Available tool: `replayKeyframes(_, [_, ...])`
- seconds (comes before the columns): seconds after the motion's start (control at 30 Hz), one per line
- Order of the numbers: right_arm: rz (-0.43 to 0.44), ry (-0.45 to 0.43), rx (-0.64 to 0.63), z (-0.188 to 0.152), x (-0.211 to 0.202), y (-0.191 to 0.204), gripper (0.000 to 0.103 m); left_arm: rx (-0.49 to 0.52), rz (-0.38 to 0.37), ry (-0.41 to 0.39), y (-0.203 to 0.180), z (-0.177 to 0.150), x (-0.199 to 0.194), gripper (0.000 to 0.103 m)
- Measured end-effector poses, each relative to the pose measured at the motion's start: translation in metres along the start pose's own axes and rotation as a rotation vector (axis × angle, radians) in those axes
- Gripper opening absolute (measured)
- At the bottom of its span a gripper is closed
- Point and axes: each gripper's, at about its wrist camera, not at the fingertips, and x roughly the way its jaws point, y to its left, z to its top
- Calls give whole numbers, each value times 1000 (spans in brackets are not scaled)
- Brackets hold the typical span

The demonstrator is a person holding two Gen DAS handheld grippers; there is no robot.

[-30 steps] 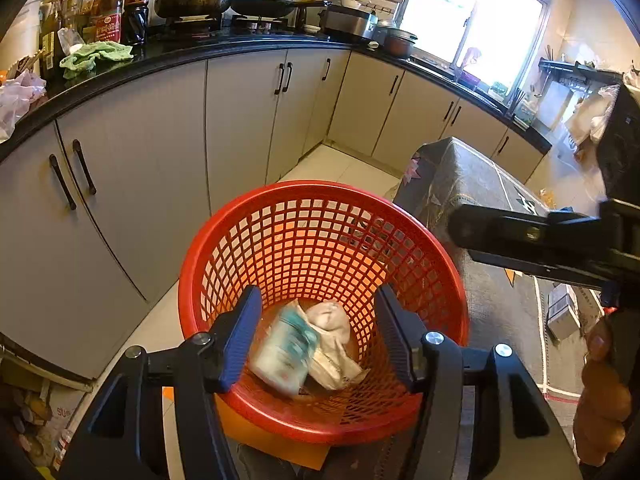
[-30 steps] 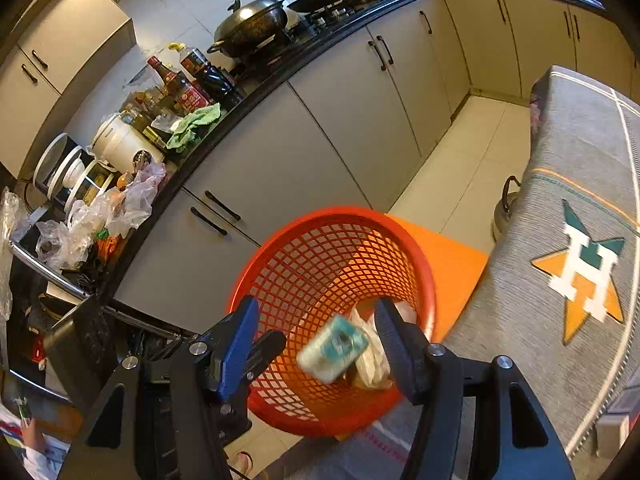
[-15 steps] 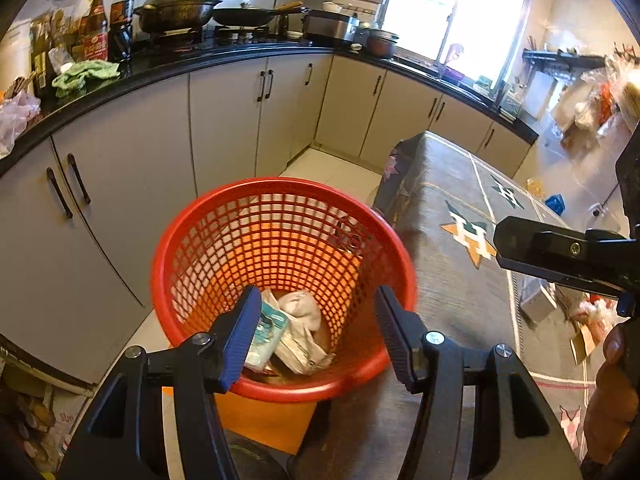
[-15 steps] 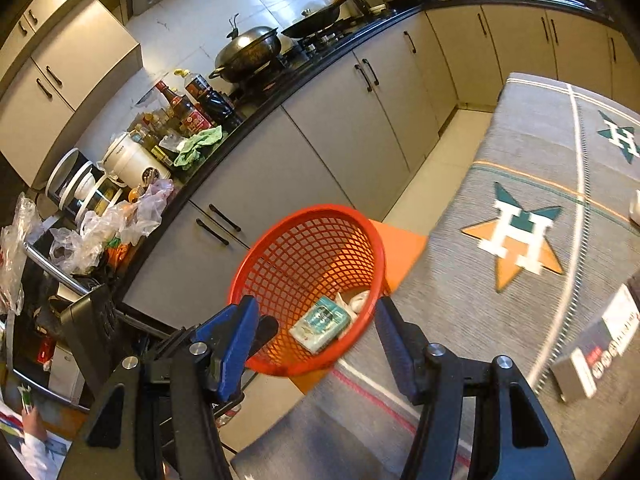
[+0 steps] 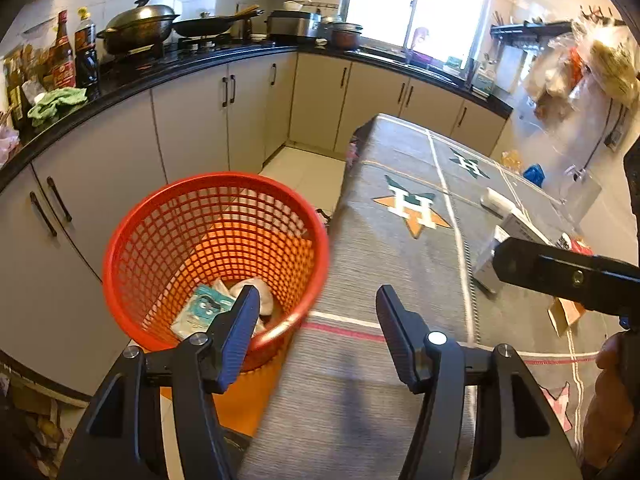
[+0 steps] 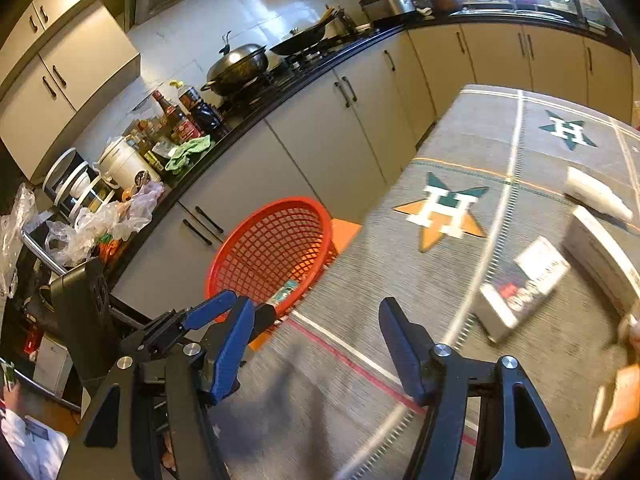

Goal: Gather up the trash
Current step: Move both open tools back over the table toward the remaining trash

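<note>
Two pairs of fingers are standing apart and empty. My left gripper (image 5: pixel 316 334) is holding nothing between its blue pads, and my right gripper (image 6: pixel 316 346) has just been opening a little wider, also with nothing between its fingers. A second ago both were hanging over the red basket (image 5: pixel 160 216); now both are swinging away from it and out over the counter (image 5: pixel 400 272) with its grey star-patterned cloth.

The teal packet (image 5: pixel 202 310), which was tumbling between my fingers a second ago, is now lying at the bottom of the basket against the crumpled white paper (image 5: pixel 256 292). From the right wrist view only a corner of that packet is showing through the basket's mesh. I am reading that as one piece of trash delivered, and the basket is sliding to the left side of both views as I turn.

Ahead of my right gripper more trash is waiting on the cloth: a flat printed carton (image 6: pixel 524 284) lying nearest, a long pale box (image 6: pixel 604 256) just beyond it, a white object (image 6: pixel 596 194) farther back, and an orange scrap (image 6: pixel 624 398) at the right edge, blurred by the motion. In the left wrist view my right gripper's black body (image 5: pixel 568 276) is crossing in front of those same things. I am judging the carton the likeliest next pick, since it is lying closest to the open fingers.
</note>
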Motion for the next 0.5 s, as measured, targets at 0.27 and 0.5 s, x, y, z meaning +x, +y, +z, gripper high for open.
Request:
replayKeyframes(0.27, [-49, -50, 31, -19, -44, -36, 69, 51, -20, 33, -35, -15, 6, 61])
replayKeyframes(0.5, [-126, -128, 59, -31, -91, -77, 69, 114, -27, 65, -67, -27, 16, 61])
